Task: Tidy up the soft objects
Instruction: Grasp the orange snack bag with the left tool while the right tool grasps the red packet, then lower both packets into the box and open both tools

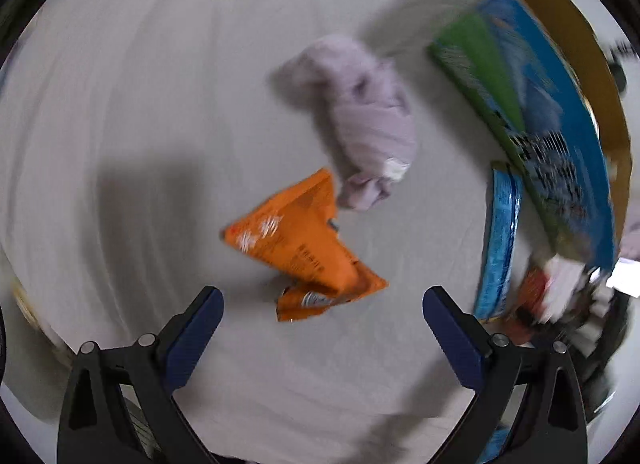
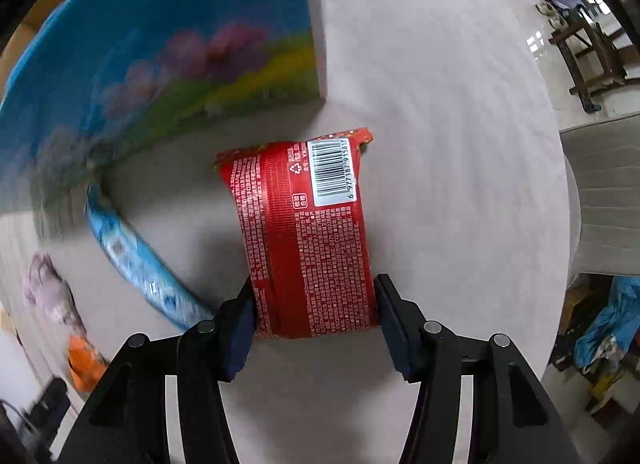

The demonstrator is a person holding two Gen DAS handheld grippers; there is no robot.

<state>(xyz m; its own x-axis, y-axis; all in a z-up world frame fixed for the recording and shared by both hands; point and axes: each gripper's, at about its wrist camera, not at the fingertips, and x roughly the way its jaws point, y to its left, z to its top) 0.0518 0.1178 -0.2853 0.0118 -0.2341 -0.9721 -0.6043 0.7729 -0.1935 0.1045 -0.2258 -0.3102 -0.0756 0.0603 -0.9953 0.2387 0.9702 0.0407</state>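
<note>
White table (image 2: 440,104), barcoded red packet (image 2: 308,240)

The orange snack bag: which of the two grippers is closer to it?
Left. The left gripper hangs open just over the orange snack bag, not touching it. The right gripper is off by the colourful box, shut on a red packet.

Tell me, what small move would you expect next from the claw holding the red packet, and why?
Probably carrying the red packet toward the colourful box just beyond it. The right gripper already clamps the packet at both sides, so nothing is left to grasp. The left gripper hangs open above the orange packet.
</note>
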